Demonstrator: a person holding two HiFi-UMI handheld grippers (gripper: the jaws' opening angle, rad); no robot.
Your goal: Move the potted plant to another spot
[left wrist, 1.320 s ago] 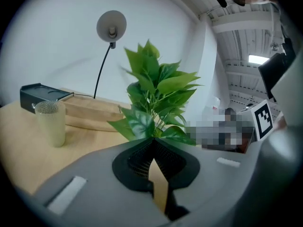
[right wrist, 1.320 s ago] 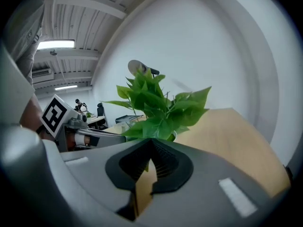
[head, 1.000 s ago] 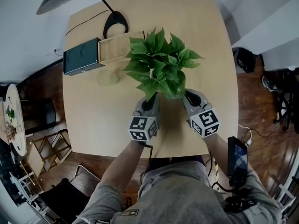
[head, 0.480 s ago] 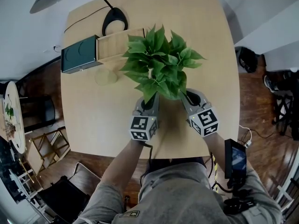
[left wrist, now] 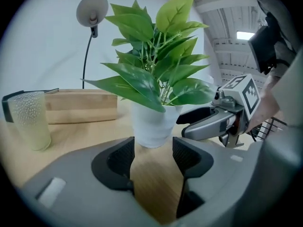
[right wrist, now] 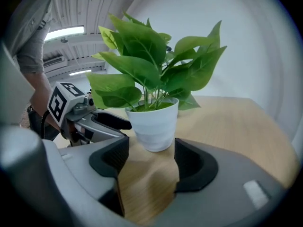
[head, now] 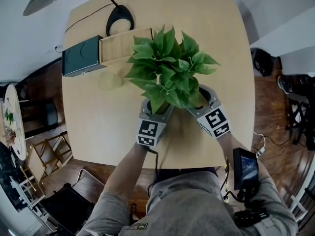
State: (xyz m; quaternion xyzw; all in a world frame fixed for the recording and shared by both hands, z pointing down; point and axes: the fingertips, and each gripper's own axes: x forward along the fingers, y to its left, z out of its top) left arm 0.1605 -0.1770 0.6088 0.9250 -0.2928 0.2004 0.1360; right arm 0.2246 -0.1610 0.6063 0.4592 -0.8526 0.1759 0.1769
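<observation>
Head view: the potted plant [head: 170, 75] stands upright near the middle of the table [head: 98, 127], its leaves spread over the tips of both my tools. My left gripper [head: 156, 111] comes in from the near edge at the plant's left and my right gripper [head: 203, 98] at its right, both angled in toward the pot, which the leaves hide from here. Toward the far left corner a green box [head: 81, 56] and a wooden box [head: 120, 45] lie end to end, with a lamp [head: 120, 19] behind them and a glass [head: 109, 81] in front. Left gripper view: my jaws are apart and opening. The white pot [left wrist: 152, 124] sits on the table just ahead of the tips, in line with the gap, pads clear of it — nothing held. The other tool's jaw reaches in close at the pot's right; I cannot tell whether it touches. Right gripper view: these jaws are likewise apart and opening, the pot just ahead and centred on the gap, resting on the wood — not gripped. The left tool shows close at the pot's left.
</observation>
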